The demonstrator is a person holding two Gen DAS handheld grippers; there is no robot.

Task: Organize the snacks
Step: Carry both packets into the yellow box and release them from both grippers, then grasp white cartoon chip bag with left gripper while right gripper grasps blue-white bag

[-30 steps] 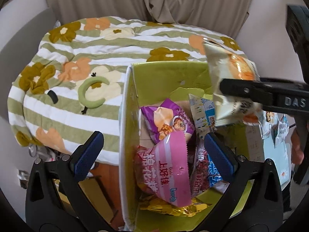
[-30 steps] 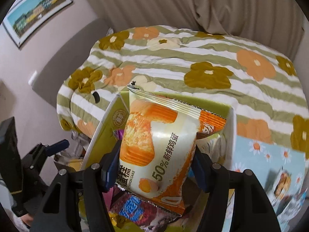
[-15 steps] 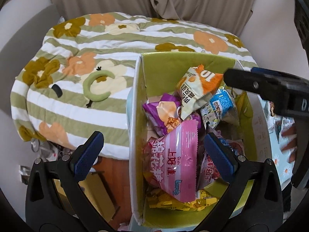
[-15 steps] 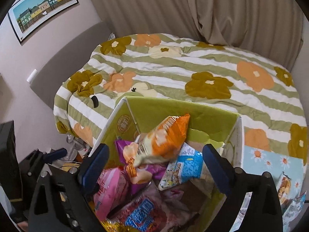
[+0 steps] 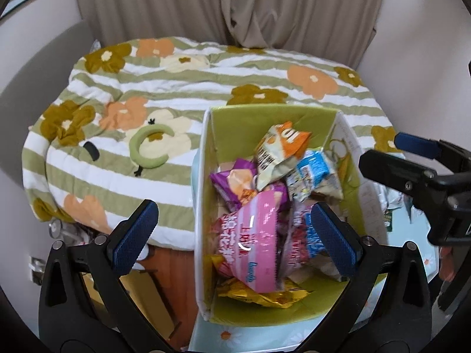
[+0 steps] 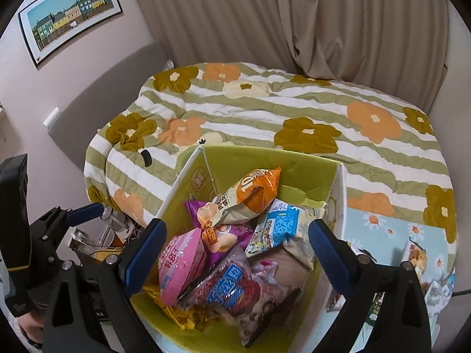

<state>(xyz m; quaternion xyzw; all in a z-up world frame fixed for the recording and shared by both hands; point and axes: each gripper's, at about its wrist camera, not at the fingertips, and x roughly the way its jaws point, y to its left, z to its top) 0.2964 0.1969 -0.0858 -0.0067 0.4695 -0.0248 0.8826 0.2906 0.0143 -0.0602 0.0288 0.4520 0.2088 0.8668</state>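
Home bedroom: a bed with a padded grey headboard (image 6: 103,94) set against a pale wall, spread with a green-and-white striped quilt (image 6: 265,111) patterned in orange and brown flowers. Beige pleated curtains (image 6: 294,20) hang full-length behind it, and a framed print of coloured houses (image 6: 70,14) is mounted above the headboard. At the foot, a green-lined cardboard box (image 5: 265,117) of packaged snacks stands on a daisy-print cloth (image 6: 382,223), domestic in every item.
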